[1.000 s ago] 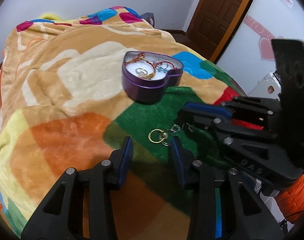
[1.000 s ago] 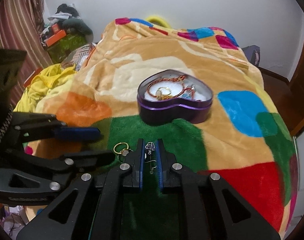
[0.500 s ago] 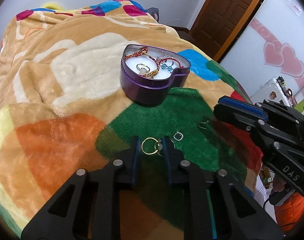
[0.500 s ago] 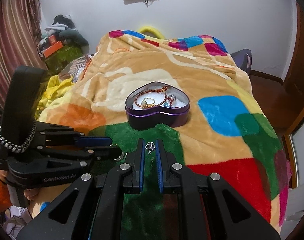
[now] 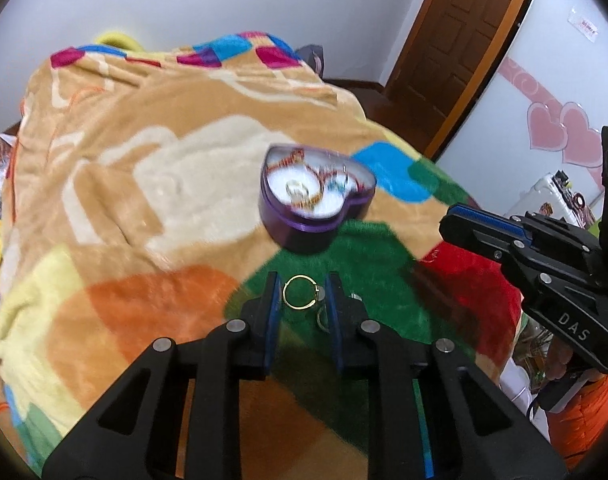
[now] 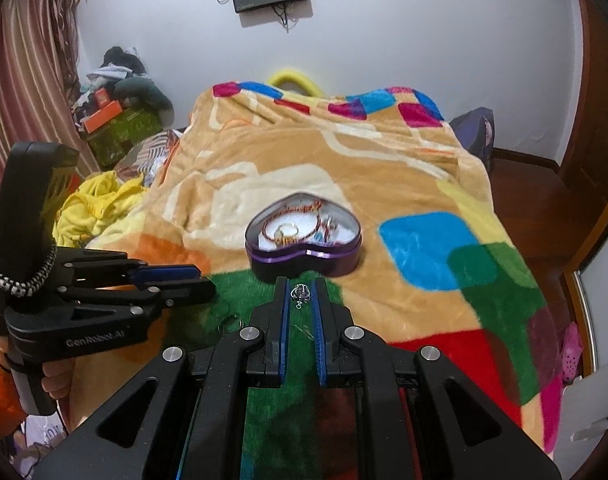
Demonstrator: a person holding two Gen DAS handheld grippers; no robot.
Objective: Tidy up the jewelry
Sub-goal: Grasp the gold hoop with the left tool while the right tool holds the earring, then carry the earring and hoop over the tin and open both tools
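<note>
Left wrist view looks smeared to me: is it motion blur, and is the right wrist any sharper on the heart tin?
Left wrist view: the heart tin and blanket are streaked, while the left gripper and gold ring stay crisper. Right wrist view: milder blur, the tin's contents readable, the silver earring sharp; fisheye bends the edges in both.

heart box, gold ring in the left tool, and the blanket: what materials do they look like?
Heart box: looks like thin metal tin with glossy purple finish; sheen along the wall and a crisp rolled rim. White lining inside, likely foam or fabric.
Gold ring: thin shiny gold-coloured wire, probably metal; plating or solid, cannot tell.
Blanket: plush fleece, matte and fuzzy, with visible pile.
</note>
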